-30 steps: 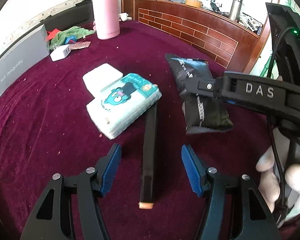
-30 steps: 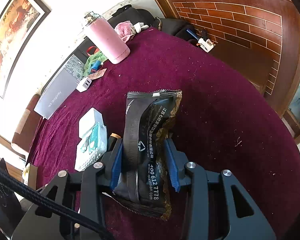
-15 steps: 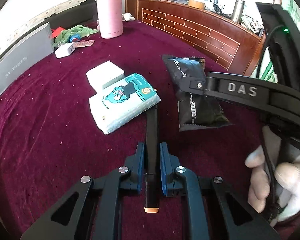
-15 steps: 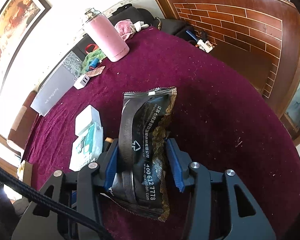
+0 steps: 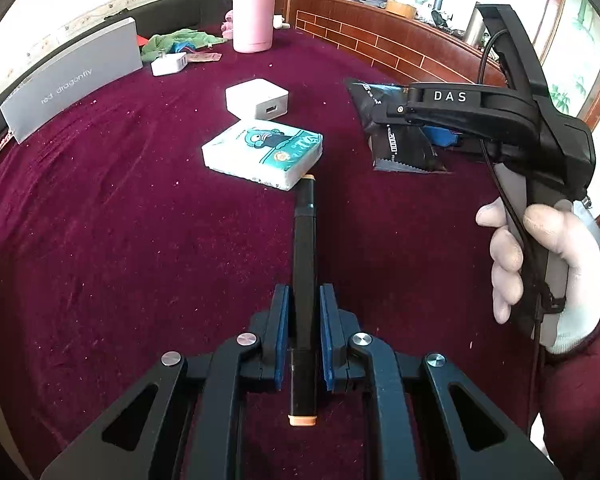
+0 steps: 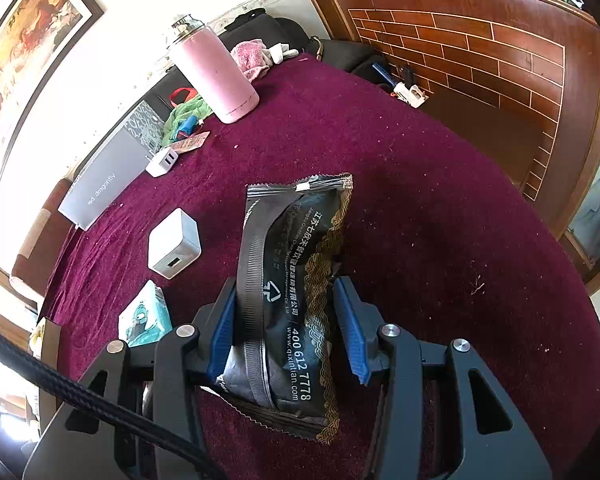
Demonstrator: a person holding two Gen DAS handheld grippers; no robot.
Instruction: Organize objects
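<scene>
My left gripper (image 5: 303,304) is shut on a black marker (image 5: 304,248) with orange ends, which points forward toward a teal tissue pack (image 5: 265,153). A white charger block (image 5: 257,98) lies behind the pack. My right gripper (image 6: 285,312) is shut on a black snack packet (image 6: 296,280), held above the maroon cloth; the packet (image 5: 396,136) and the right gripper (image 5: 404,114) also show in the left wrist view. The tissue pack (image 6: 145,316) and charger block (image 6: 174,248) lie left of the packet.
A pink flask (image 5: 255,8) stands at the back, with a green cloth (image 5: 172,38), a small white plug (image 5: 169,65) and a grey box (image 5: 74,80) to its left. A wooden brick-pattern counter (image 6: 480,56) borders the table's right side.
My left gripper has closed on the marker and drawn it back, away from the tissue pack. The right gripper still holds the packet, slightly shifted.
</scene>
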